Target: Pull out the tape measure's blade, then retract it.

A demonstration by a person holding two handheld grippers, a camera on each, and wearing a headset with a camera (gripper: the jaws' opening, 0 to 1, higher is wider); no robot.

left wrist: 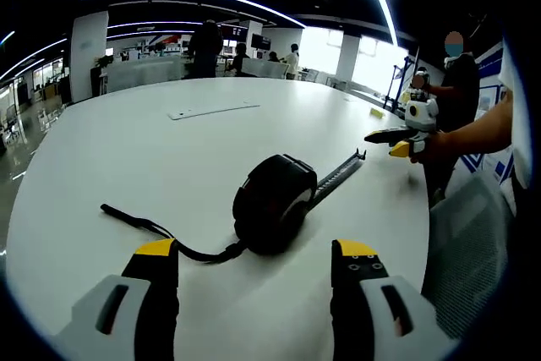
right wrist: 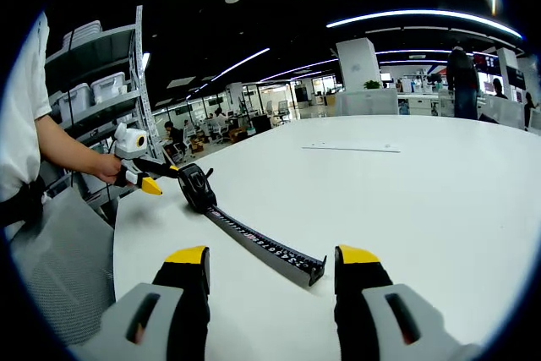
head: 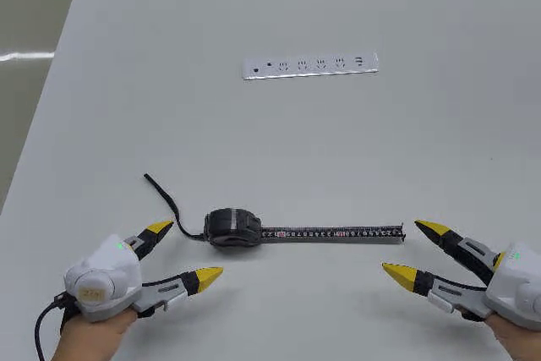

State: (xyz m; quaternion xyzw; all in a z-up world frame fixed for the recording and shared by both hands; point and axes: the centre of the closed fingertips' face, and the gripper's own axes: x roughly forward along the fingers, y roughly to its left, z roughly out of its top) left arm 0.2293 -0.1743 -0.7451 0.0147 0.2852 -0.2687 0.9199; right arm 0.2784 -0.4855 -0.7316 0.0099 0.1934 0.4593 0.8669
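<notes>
step: blade (head: 334,232) out, retraction likely next | tape measure (head: 232,227): on white table (head: 296,141), extended toward 3 o'clock | left gripper (head: 188,249): spread, empty, at its 7 o'clock | right gripper (head: 407,248): spread, empty, near blade tip | next: calls for pinning tape measure, guiding blade home

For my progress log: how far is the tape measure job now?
Done: the blade lies pulled out of the case on the table. In hand: nothing; the left claw is open by the case, the right claw open by the blade's tip, neither touching. Left: retracting the blade.
</notes>
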